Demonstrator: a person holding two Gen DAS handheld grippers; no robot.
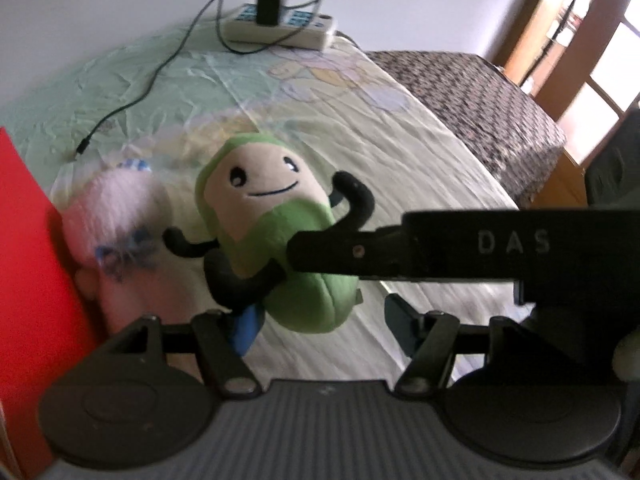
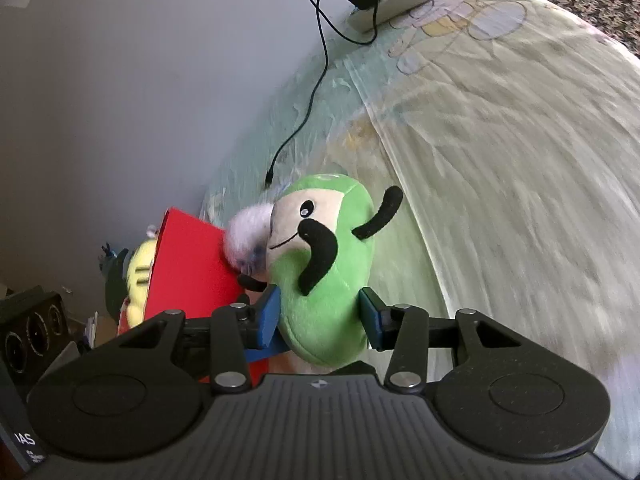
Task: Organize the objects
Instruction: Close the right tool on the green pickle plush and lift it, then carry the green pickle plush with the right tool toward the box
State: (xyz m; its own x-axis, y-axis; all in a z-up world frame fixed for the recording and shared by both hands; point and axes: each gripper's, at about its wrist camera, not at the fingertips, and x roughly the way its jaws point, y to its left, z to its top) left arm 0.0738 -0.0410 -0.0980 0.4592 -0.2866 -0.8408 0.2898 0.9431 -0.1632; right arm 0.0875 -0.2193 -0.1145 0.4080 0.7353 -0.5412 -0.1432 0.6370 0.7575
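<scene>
The right gripper (image 2: 320,316) is clamped on the lower body of one green plush toy (image 2: 324,264), held upright over the bed (image 2: 500,160). The left gripper (image 1: 320,320) is spread wide, nothing between its two blue pads. One fluffy white plush (image 1: 120,216) is pressed between the green toy and one red box (image 1: 28,280). One yellow toy (image 2: 138,276) is seen behind the box; one power strip (image 1: 280,28) lies far off.

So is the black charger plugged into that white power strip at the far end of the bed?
Yes, the black charger stands upright in the white power strip, its cable trailing across the bed sheet.
</scene>
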